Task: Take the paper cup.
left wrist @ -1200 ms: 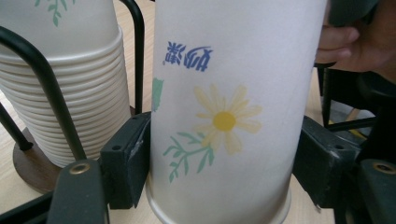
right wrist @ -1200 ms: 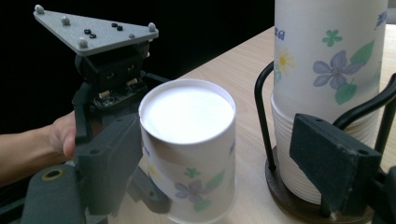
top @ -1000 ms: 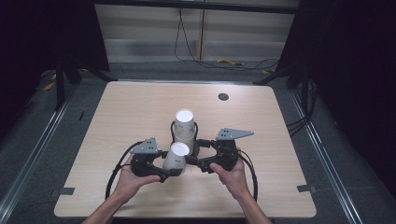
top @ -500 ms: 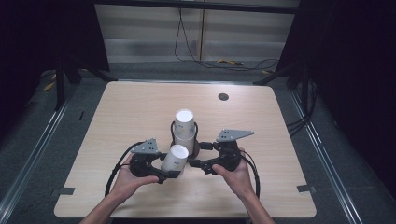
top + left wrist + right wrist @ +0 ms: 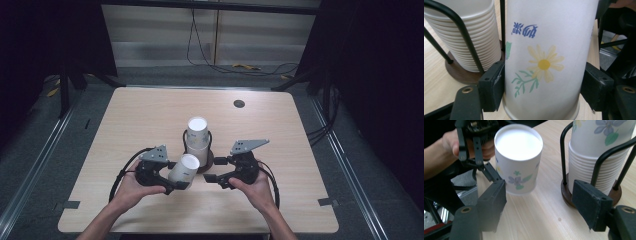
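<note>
The flowered paper cup (image 5: 544, 62) sits bottom-up and tilted in the left gripper (image 5: 172, 180), whose jaws are clenched on its sides — in the left gripper view both black pads press flat against the printed wall. It hangs just above the counter (image 5: 150, 115), close in front of the stack of nested cups (image 5: 198, 140) standing in a black wire holder (image 5: 599, 160) on a round wooden base. The right gripper (image 5: 216, 169) faces the held cup from the other side with nothing between its jaws; they have just been closing and now stand partly closed, pads touching neither cup nor holder. The risk from here looks twofold. A thin paper wall buckles easily, so any tighter squeeze from the left jaws could crease the cup or make it slip out. And the right jaws sit near the holder's wire and base — closing or advancing a little off line could catch the wire and drag or tip the whole stack.
</note>
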Action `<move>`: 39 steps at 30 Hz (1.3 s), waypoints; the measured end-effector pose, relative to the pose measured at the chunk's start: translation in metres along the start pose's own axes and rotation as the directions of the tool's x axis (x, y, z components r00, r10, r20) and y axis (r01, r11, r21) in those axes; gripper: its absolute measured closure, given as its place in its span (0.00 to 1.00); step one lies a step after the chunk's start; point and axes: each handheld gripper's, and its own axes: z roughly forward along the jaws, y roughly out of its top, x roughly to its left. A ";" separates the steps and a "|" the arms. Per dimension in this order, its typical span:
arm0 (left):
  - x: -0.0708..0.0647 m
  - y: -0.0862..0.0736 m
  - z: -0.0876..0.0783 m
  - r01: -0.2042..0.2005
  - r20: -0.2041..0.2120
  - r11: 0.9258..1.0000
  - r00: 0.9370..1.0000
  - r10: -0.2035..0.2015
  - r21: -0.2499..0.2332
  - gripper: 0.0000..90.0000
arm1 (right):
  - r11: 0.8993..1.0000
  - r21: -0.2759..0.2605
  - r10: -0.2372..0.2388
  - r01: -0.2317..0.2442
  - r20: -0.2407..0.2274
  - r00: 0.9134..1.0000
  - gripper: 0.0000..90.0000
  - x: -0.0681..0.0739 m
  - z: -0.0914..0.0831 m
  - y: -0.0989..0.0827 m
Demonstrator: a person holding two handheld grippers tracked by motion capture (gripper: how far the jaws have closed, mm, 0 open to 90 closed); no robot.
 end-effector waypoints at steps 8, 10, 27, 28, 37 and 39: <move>-0.001 -0.004 0.004 -0.008 0.000 0.997 1.000 0.008 0.073 0.32 | 0.998 0.052 -0.019 0.020 -0.017 1.000 0.20 0.000 0.000 -0.001; 0.000 -0.003 0.007 -0.012 -0.003 0.996 1.000 0.012 0.084 0.32 | 0.997 0.076 -0.031 0.031 -0.004 1.000 0.18 0.001 0.003 -0.002; 0.001 0.011 0.022 -0.042 -0.004 0.983 0.999 0.043 0.176 0.32 | 0.976 0.199 -0.086 0.083 0.006 0.996 0.25 0.005 0.013 -0.001; 0.001 0.011 0.022 -0.048 -0.003 0.982 0.999 0.050 0.180 0.32 | 0.975 0.203 -0.090 0.087 0.001 0.996 0.28 0.005 0.013 -0.001; -0.004 0.009 0.028 -0.068 0.001 0.973 0.998 0.069 0.220 0.33 | 0.959 0.266 -0.109 0.103 0.006 0.994 0.25 0.005 0.022 0.001; -0.005 0.010 0.029 -0.083 0.003 0.972 0.996 0.084 0.221 0.33 | 0.945 0.301 -0.136 0.130 -0.001 0.991 0.18 0.006 0.026 0.002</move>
